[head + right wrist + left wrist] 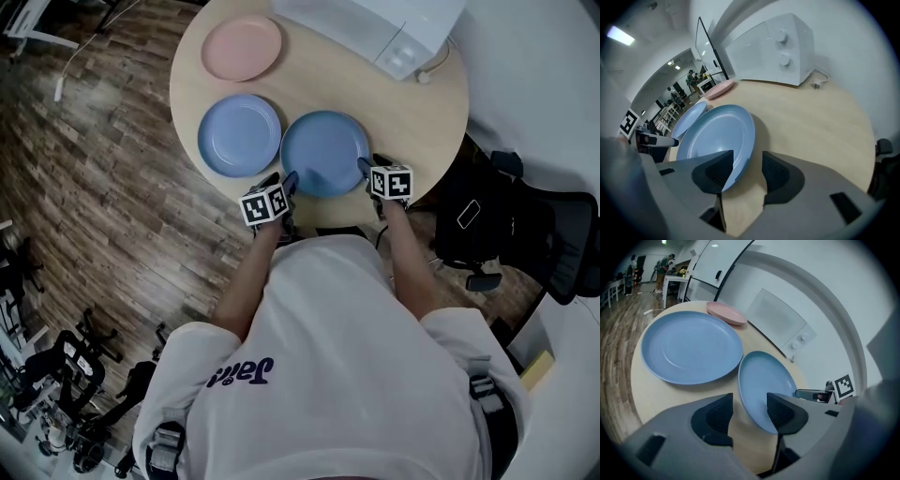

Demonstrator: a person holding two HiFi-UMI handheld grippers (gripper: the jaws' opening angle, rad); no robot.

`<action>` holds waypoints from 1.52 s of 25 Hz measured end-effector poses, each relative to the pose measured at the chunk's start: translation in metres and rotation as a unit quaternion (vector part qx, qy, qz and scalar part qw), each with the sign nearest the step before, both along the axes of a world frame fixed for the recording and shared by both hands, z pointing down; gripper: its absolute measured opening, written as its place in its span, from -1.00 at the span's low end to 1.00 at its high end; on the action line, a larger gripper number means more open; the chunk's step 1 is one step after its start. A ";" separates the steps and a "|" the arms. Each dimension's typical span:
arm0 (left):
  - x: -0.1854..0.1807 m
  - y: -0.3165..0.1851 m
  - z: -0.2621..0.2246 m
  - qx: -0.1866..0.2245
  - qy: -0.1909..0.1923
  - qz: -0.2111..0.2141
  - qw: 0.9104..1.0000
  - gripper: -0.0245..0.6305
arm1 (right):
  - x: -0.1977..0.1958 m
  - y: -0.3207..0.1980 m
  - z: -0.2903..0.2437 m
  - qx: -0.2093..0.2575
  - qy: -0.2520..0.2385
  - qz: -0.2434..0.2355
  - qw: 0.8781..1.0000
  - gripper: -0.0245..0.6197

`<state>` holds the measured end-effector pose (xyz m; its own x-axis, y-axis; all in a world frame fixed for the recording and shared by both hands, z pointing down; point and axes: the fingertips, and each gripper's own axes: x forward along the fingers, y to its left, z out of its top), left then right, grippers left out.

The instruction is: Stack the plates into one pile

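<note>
**Head view:** round table [412, 103] with three plates, none stacked yet. The pink plate [242, 47] is at 11 o'clock, the light blue plate [240, 134] at 9, and the darker blue plate [324, 153] at 6 by the near edge, touching or almost touching the light blue one. The left gripper [289, 180] is at the darker plate's 8 o'clock rim and the right gripper [366, 167] at its 4 o'clock. A white two-knob appliance [375, 23] sits at 1 o'clock.

**Left gripper view:** left gripper [749, 411] jaws stand wide apart and hold nothing. The darker blue plate's [764, 380] rim runs into the gap and the pads are not on it. Light blue plate [689, 347] at 10 o'clock, pink plate [726, 313] behind it.

**Right gripper view:** right gripper [747, 171] is also wide open and empty. The darker plate's [717, 136] rim is at the left jaw and the gap shows mostly tabletop.

**Step, as I read it:** a two-handed pickup of the darker blue plate.
- Get one jaw under the lip on each side before closing.
- The right side needs to shift onto the rim.
- Close both together, lift level, and centre it over the light blue plate.
- Risk: a one-sided pinch tips the plate or skids it off the near edge.

**Contents:** all three plates are empty. The appliance's [780, 319] door looks shut and I can't tell what's inside.
</note>
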<state>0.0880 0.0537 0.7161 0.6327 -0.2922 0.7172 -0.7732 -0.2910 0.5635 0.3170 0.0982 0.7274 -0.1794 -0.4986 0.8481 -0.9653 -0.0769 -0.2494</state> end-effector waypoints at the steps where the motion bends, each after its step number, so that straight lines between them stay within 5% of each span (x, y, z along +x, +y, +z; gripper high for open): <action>1: 0.001 0.000 0.001 -0.006 0.004 -0.005 1.000 -0.22 | 0.001 -0.002 0.000 0.002 -0.007 0.006 1.000 -0.30; 5: 0.002 -0.001 0.008 -0.023 0.008 -0.016 1.000 -0.29 | -0.001 -0.005 0.006 -0.001 -0.019 0.003 1.000 -0.36; 9: 0.004 0.000 0.010 -0.029 0.008 -0.019 0.999 -0.49 | -0.004 -0.003 0.012 -0.005 -0.025 0.006 1.000 -0.69; 16: -0.003 0.000 0.013 -0.031 -0.017 -0.012 0.999 -0.78 | -0.003 -0.002 0.007 -0.005 -0.019 0.012 1.000 -0.72; 29: 0.008 0.011 -0.012 -0.014 0.010 0.011 1.000 -0.79 | 0.007 0.007 -0.028 0.031 0.003 0.036 0.999 -0.73; 38: -0.009 -0.002 -0.032 0.015 0.017 -0.005 1.000 -0.79 | -0.008 -0.013 -0.051 0.055 0.017 0.012 0.998 -0.73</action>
<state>0.0786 0.0516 0.6838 0.6537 -0.3199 0.6858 -0.7565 -0.3005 0.5809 0.3086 0.0855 0.6764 -0.1379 -0.5936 0.7929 -0.9716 -0.0744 -0.2247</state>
